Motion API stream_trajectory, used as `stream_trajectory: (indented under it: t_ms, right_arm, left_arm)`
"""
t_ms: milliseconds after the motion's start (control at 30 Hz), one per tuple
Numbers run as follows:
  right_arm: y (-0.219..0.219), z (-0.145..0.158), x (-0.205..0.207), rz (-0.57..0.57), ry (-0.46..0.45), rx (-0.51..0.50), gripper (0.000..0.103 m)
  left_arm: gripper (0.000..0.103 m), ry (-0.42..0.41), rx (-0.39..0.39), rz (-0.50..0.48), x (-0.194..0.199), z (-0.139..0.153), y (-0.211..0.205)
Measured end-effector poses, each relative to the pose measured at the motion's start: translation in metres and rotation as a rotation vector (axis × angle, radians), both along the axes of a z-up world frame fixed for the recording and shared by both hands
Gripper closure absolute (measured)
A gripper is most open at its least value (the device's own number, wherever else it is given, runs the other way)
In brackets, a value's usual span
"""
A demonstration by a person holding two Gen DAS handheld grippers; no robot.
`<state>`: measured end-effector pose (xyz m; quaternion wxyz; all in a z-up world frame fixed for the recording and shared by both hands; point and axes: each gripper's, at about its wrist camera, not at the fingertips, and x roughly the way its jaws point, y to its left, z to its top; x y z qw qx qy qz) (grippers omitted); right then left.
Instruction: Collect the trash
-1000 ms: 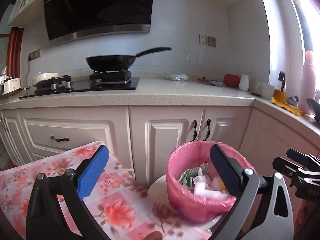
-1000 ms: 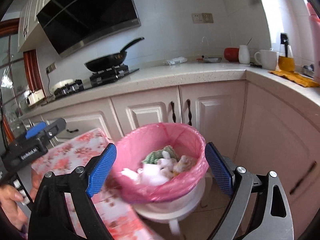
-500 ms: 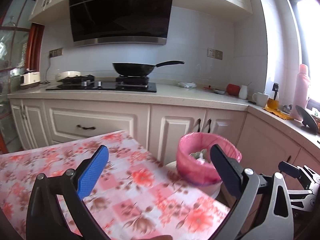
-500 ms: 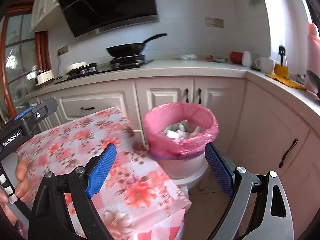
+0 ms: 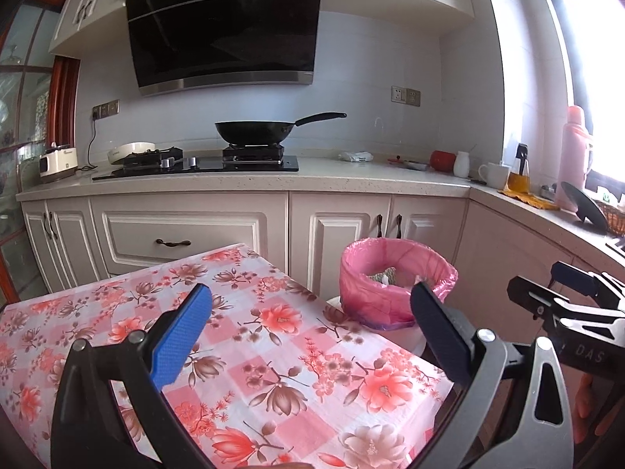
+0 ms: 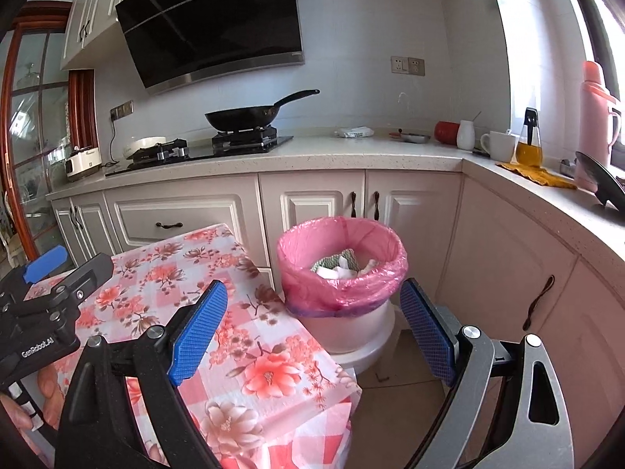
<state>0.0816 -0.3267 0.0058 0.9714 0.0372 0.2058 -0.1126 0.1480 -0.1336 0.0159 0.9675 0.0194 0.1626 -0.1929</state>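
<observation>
A white trash bin with a pink liner [image 6: 341,262] [image 5: 394,279] stands on the floor beside the table corner. Crumpled white tissue and a green cloth [image 6: 341,264] lie inside it. My left gripper [image 5: 308,324] is open and empty, held above the floral tablecloth [image 5: 234,332]. My right gripper [image 6: 314,320] is open and empty too, hanging over the table corner with the bin just beyond its fingertips. The right gripper's body [image 5: 570,312] shows at the right edge of the left wrist view, and the left gripper's body [image 6: 47,301] at the left of the right wrist view.
White kitchen cabinets [image 6: 312,203] and an L-shaped counter [image 6: 351,148] run behind and to the right. A black wok [image 6: 250,115] sits on the stove. Cups, an oil bottle [image 6: 529,144] and a pink thermos [image 6: 595,117] line the right counter. Tiled floor [image 6: 390,402] lies between table and cabinets.
Both grippers have pulled back and up from the bin. It now looks smaller and farther off, and more of the floral table shows. Both stay open.
</observation>
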Motion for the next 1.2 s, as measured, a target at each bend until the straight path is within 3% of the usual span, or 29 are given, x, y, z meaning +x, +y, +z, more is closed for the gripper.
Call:
stream_trajectory:
  t_ms: [1200]
  right_arm:
    - [-0.004, -0.008, 0.001, -0.020, 0.016, -0.008, 0.018]
  left_arm:
    - [0.005, 0.031, 0.021, 0.007, 0.007, -0.016, -0.010]
